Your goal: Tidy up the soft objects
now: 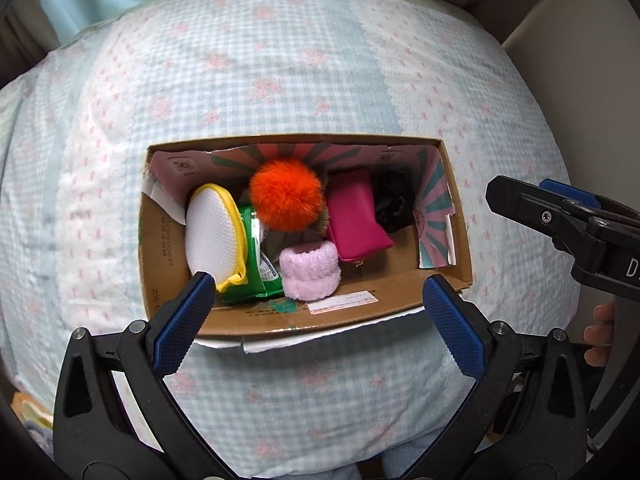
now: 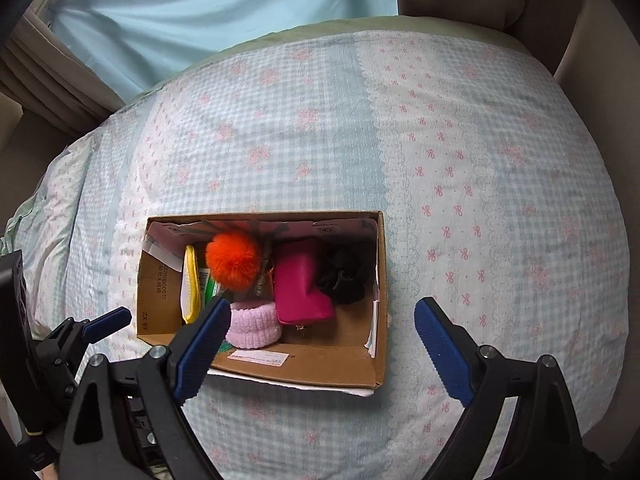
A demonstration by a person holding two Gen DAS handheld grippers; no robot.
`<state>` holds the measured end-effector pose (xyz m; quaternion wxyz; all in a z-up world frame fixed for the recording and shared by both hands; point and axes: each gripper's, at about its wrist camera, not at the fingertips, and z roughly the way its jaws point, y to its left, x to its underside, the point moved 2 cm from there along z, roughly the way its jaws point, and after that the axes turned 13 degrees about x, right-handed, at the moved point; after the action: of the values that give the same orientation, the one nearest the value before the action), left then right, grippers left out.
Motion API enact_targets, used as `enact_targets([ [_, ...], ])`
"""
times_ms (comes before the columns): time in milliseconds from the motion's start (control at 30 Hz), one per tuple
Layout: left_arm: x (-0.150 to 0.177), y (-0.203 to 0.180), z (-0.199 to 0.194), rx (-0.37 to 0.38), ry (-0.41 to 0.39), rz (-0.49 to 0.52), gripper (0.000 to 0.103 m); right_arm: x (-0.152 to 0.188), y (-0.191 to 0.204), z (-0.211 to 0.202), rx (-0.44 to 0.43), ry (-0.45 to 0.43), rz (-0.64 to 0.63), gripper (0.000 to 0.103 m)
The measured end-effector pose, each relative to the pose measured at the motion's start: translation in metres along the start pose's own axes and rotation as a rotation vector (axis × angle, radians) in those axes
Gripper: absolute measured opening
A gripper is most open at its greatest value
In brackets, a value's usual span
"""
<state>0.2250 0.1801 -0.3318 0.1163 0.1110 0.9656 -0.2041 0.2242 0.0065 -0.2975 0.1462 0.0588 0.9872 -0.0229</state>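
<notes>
Pompom point(image 1: 286, 195): sitting at 12 o'clock in box point(image 1: 400, 296); light, squashy; pinching mid-fluff.
Left gripper point(image 1: 320, 316), right gripper point(image 2: 322, 354): gaping apart, holding nothing.

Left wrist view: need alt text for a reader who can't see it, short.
An open cardboard box sits on a checked, flower-printed bedspread, holding an orange pom-pom, magenta pouch, pink fuzzy band, white mesh pouch, green packet and black scrunchie. The left gripper hangs open above its near edge, empty.
</notes>
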Motion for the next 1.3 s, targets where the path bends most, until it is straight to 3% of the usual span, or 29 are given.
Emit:
enact_targets([
  [133,0.000,-0.022,-0.047,-0.020,-0.122,-0.025,0.103,0.001,-0.014,-0.050,-0.003,-0.070,-0.058,0.091],
  [300,-0.003,-0.071,-0.137,-0.028,-0.352,-0.032,0.103,0.002,-0.045,-0.150,0.026,-0.253,-0.080,0.092],
  [433,0.000,-0.116,-0.203,-0.090,-0.510,0.031,0.103,0.007,-0.071,-0.223,0.053,-0.401,-0.075,0.092],
  [600,0.012,-0.160,-0.254,-0.163,-0.638,0.118,0.103,0.025,-0.097,-0.285,0.105,-0.548,-0.030,0.092],
  [967,0.046,-0.201,-0.284,-0.169,-0.750,0.168,0.103,0.062,-0.118,-0.316,0.130,-0.650,0.027,0.092],
  [1300,0.055,-0.216,-0.289,-0.182,-0.771,0.187,0.103,0.068,-0.125,-0.326,0.124,-0.674,0.037,0.092],
])
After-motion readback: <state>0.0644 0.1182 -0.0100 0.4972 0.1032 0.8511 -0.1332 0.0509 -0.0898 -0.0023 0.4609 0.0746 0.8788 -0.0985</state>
